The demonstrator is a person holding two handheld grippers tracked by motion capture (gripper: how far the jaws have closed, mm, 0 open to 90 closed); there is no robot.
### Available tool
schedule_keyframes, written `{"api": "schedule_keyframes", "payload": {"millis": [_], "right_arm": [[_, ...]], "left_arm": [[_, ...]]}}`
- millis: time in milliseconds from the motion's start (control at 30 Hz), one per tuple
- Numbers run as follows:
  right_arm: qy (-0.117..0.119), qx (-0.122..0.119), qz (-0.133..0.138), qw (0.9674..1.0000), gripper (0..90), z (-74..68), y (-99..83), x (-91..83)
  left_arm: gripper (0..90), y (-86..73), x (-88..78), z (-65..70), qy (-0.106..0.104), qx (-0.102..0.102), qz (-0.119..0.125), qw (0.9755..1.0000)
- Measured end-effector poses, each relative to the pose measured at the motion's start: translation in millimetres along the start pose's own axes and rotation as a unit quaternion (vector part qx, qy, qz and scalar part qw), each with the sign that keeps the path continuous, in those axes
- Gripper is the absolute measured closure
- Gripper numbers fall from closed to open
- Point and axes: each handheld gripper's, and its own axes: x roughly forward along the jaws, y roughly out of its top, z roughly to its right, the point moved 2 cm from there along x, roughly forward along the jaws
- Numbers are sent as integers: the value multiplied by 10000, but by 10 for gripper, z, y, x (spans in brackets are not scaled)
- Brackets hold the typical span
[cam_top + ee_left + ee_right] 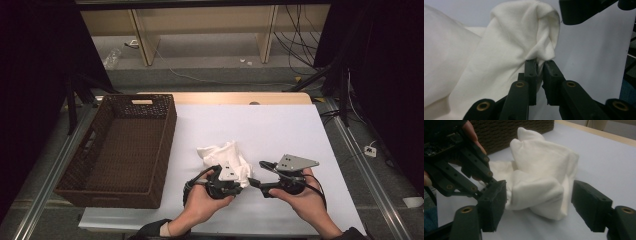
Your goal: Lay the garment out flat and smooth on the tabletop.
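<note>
A crumpled white cloth (225, 157) lies on the white-covered counter (280, 130) beside a brown wicker basket (125, 150); the left gripper (539, 68) pinches its fold, the right gripper's (539, 202) jaws stand apart around it. Cables trail across the grey floor (210, 52) beyond.

Left gripper (539, 65) pinching a fold of the white cloth (506, 47), jaws nearly closed on it, cloth bunching upward over white table (589, 55), other gripper (584, 10) hovering top right.
</note>
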Motion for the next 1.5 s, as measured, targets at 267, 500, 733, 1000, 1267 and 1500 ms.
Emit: {"api": "schedule_keyframes", "payload": {"millis": [267, 500, 733, 1000, 1267, 1500], "right_arm": [[47, 138, -240, 9996, 478, -5, -20, 94], [148, 312, -400, 9986, 740, 21, -12, 150], [67, 375, -627, 9973, 811, 35, -34, 127], [-13, 407, -870, 9954, 813, 83, -59, 19], [-162, 579, -1030, 9929, 813, 168, -96, -83], [-325, 617, -1351, 9884, 812, 282, -170, -171]], "left_arm": [[807, 10, 98, 69, -96, 88, -38, 9999], [799, 10, 93, 65, -107, 94, -19, 9999], [713, 45, -21, 22, -176, 61, 47, 9998], [470, 192, -415, -311, 531, -279, 759, 9953], [320, 78, -489, -741, 1533, -823, 591, 9830], [348, -49, -334, -807, 1162, -1014, 61, 9880]]}}
